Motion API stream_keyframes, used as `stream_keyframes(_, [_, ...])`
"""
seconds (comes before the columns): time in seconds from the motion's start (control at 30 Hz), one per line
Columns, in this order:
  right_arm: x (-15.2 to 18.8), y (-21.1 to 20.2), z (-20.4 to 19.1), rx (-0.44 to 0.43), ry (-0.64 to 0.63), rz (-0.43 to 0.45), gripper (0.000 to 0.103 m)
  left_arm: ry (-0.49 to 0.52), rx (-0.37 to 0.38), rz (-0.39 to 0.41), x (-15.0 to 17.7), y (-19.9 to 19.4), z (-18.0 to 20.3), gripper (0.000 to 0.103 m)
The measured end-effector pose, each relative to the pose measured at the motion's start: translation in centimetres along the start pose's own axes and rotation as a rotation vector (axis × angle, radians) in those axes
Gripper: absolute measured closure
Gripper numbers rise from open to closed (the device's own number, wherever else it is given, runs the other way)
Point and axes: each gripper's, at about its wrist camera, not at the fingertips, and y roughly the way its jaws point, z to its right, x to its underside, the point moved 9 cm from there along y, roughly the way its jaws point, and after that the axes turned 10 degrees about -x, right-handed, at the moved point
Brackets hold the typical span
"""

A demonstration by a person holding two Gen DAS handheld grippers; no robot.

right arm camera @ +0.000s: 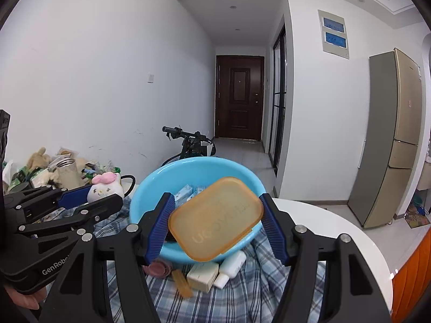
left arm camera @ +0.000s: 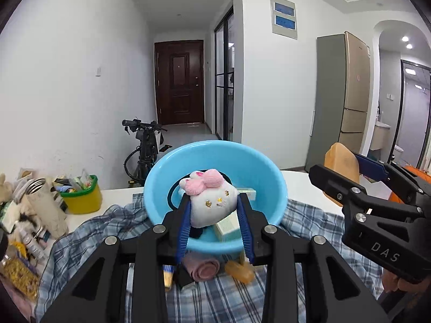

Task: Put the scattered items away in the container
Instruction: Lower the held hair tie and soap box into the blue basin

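The left gripper (left arm camera: 212, 215) clamps a white plush (left arm camera: 208, 199) with a pink bow, held up in front of the blue basin (left arm camera: 161, 172). Beside it, the right gripper (right arm camera: 215, 215) squeezes an amber soap case (right arm camera: 215, 218) between its blue pads, tilted, also before the basin. The basin sits on a plaid cloth (left arm camera: 309, 215) spread over a white table (right arm camera: 336, 228) and holds pale boxes (right arm camera: 188, 191). Just in front of the basin on the cloth lie a pink roll (left arm camera: 204, 267), a cream box (right arm camera: 202, 276) and a white bottle (right arm camera: 231, 266). A yellow tub (left arm camera: 80, 196) stands left of the basin.
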Motion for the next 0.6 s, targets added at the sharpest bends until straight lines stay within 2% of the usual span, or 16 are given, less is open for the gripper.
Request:
stream_keyframes(0.27, [-1.8,4.8,1.5,0.008,-0.012,-0.011,0.04,-0.015,-0.001,-0.035,-2.4,5.8,-0.8,0.069])
stream_keyframes(0.6, [-3.5,12.3,3.6,0.013,-0.011,-0.043,0.04,-0.011,-0.044,-0.043,-4.9,14.7,-2.2,0.069])
